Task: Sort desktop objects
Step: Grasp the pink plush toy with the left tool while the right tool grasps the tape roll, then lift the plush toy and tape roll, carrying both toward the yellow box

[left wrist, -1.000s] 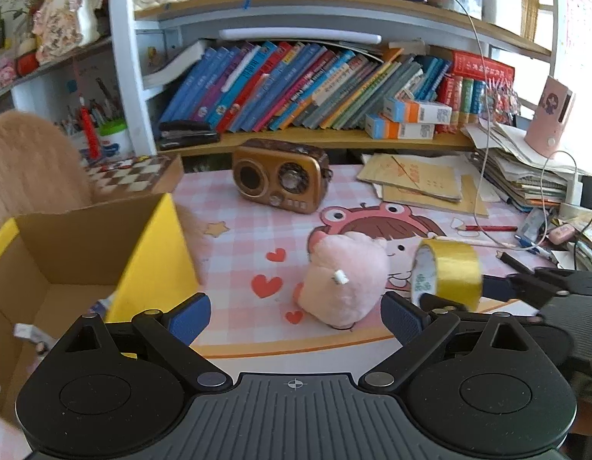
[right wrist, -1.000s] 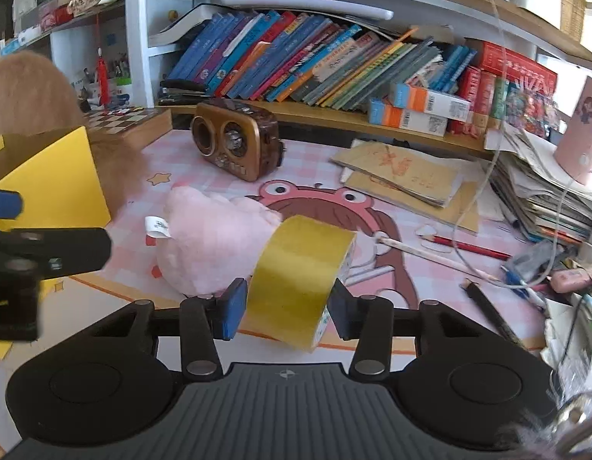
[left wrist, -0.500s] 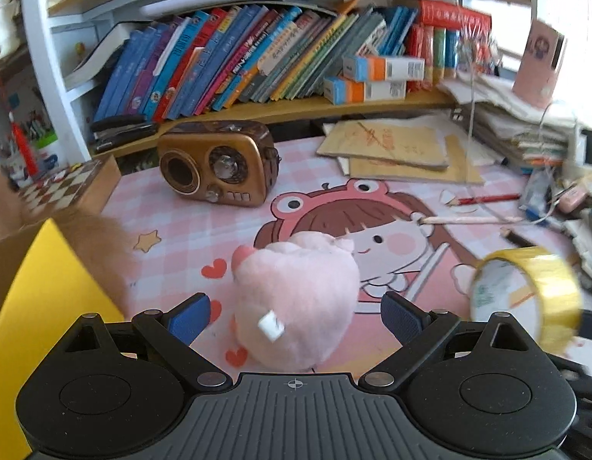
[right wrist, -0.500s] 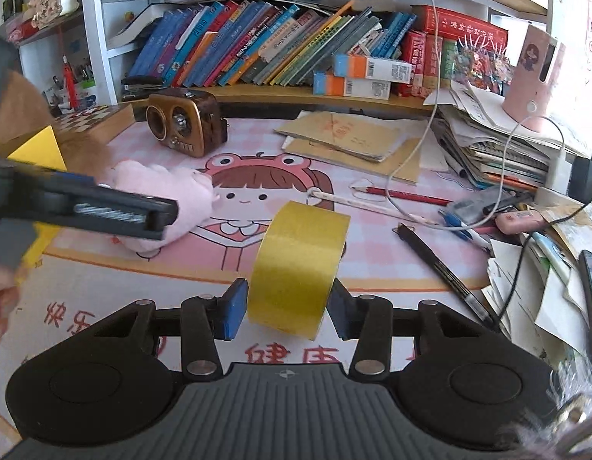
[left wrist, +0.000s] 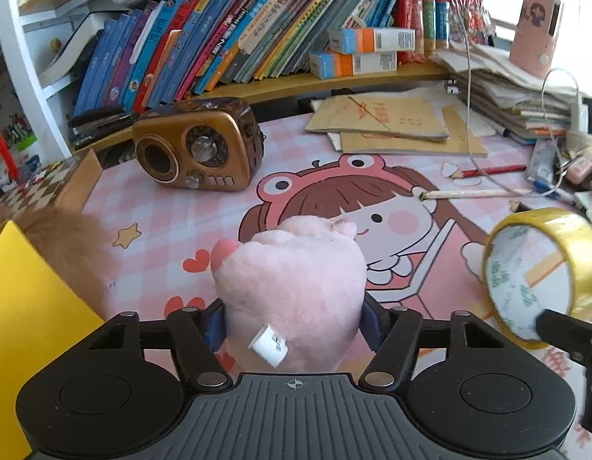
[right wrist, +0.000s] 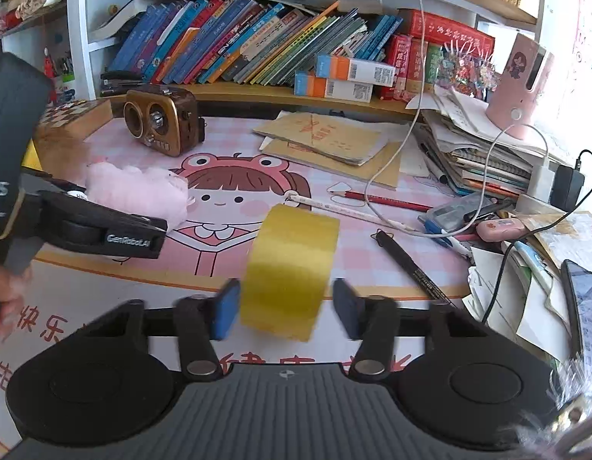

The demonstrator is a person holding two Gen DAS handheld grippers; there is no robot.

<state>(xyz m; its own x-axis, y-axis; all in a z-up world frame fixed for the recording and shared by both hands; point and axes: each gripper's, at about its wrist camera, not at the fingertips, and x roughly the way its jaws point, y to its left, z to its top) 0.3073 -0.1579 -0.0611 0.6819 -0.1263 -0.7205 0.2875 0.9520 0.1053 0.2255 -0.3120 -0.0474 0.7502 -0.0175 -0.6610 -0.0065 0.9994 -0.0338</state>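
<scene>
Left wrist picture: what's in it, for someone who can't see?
The left tool is closing around a pink plush toy on a pink cartoon desk mat. A yellow tape roll is to the right, a brown radio and bookshelf behind.

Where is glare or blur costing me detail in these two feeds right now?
Left wrist: window glare washes out the upper right corner; the tape roll looks smeared, the pink plush sharp. Right wrist: the right edge behind the pink stand is blown out; the roll is soft; shelves bow from fisheye.
</scene>
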